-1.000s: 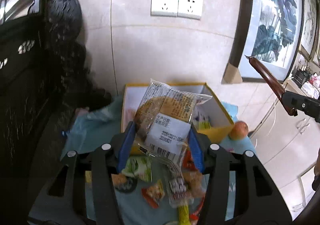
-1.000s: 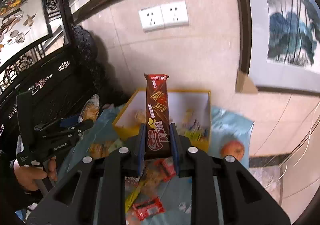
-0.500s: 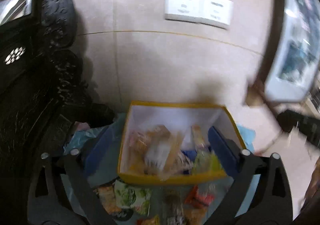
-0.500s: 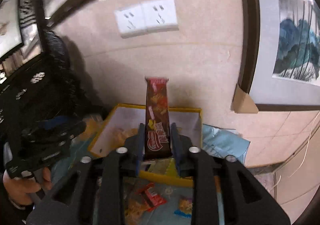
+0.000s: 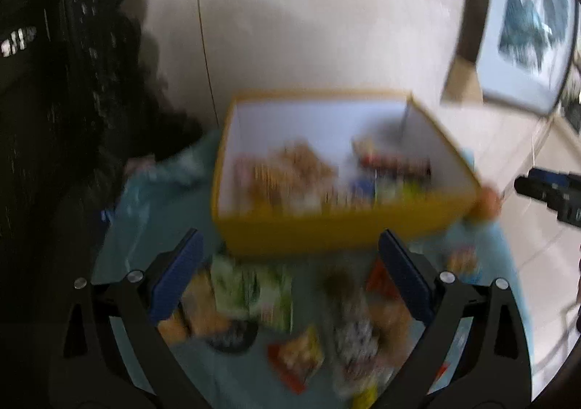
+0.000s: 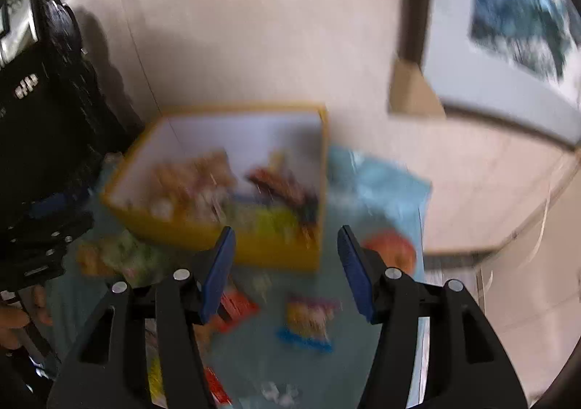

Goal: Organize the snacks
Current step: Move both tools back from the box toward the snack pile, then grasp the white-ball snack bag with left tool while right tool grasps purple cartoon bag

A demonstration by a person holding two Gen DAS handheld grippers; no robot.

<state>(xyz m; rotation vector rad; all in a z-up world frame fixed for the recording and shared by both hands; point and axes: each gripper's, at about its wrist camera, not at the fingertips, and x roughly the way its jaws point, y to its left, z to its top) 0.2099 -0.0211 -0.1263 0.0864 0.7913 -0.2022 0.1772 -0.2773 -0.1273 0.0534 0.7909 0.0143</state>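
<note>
Both views are blurred by motion. A yellow box (image 5: 337,227) with white inner walls stands on the blue cloth and holds several snack packets; it also shows in the right wrist view (image 6: 276,245). A brown chocolate bar (image 6: 287,187) lies inside it at the right. My left gripper (image 5: 290,256) is open and empty, just in front of the box. My right gripper (image 6: 287,252) is open and empty, at the box's front right corner. Loose snack packets (image 5: 254,292) lie on the cloth between the left fingers, and others (image 6: 308,318) below the right gripper.
An orange fruit (image 6: 392,249) sits right of the box. A dark carved chair (image 5: 54,100) stands at the left. A tiled wall with sockets and a framed painting (image 6: 508,27) is behind. The left gripper's body (image 6: 40,227) shows at left in the right view.
The left gripper let go of the clear cake packet and the right let go of the chocolate bar; both now lie in the box. Both grippers opened and pulled back.
</note>
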